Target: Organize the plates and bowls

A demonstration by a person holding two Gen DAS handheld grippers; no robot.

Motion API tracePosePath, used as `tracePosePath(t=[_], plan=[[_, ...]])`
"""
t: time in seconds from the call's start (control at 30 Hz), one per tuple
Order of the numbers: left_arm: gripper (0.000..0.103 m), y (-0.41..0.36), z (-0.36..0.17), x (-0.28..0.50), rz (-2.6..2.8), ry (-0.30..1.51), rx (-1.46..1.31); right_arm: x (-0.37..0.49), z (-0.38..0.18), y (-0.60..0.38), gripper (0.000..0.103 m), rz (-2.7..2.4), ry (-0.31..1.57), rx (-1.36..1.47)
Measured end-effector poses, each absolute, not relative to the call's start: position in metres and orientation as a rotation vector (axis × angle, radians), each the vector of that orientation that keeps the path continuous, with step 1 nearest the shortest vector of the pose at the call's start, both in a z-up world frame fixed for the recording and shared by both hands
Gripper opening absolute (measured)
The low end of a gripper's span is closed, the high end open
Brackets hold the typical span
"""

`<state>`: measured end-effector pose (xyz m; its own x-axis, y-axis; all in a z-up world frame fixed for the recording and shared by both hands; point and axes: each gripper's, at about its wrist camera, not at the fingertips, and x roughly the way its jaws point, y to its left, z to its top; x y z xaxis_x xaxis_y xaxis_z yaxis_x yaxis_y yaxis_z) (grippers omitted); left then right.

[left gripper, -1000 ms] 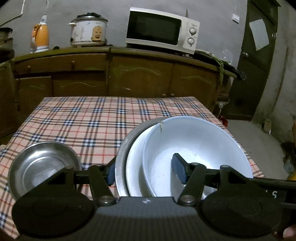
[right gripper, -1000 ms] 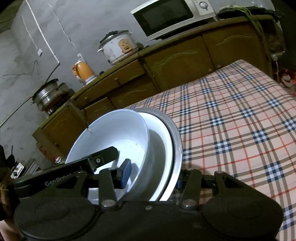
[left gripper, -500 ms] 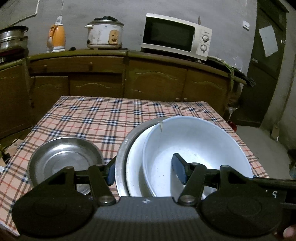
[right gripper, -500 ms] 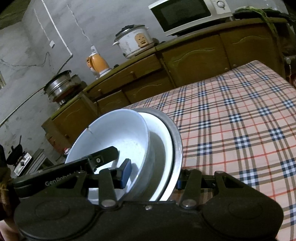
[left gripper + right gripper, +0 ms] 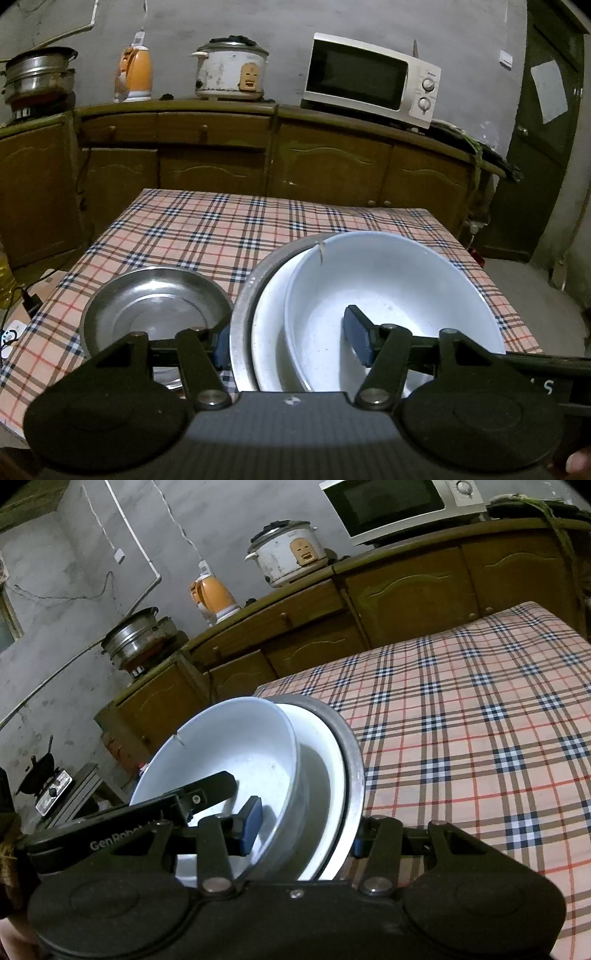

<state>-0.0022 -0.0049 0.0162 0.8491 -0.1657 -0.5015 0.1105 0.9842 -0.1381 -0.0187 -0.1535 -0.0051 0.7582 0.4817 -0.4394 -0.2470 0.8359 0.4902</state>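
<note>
Left claw and right claw: both clamped on stacked dishes | change: steel bowl on counter now nearer | meaning: stack approaching set-down.

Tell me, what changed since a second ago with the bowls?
Both grippers carried the stack along: more of the steel plate on the checked tablecloth shows now. The left gripper and right gripper still clamp the stack of white bowl, white plate and steel dish.

Steel dish left — far tablecloth open
</note>
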Motion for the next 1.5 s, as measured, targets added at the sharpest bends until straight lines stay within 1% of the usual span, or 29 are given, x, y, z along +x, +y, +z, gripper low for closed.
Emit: tracePosePath(t=[0.97,1.5], plan=[[0.062,0.035,0.009,-0.001,-0.063,0.558,-0.15,0.004,-0.013,-0.105,0.056,0.484,0.628,0.381],[0.062,0.068,-0.006,0.006,-0.021,0.588,-0.191,0.023,-0.023,-0.067,0.056,0.518,0.676,0.347]])
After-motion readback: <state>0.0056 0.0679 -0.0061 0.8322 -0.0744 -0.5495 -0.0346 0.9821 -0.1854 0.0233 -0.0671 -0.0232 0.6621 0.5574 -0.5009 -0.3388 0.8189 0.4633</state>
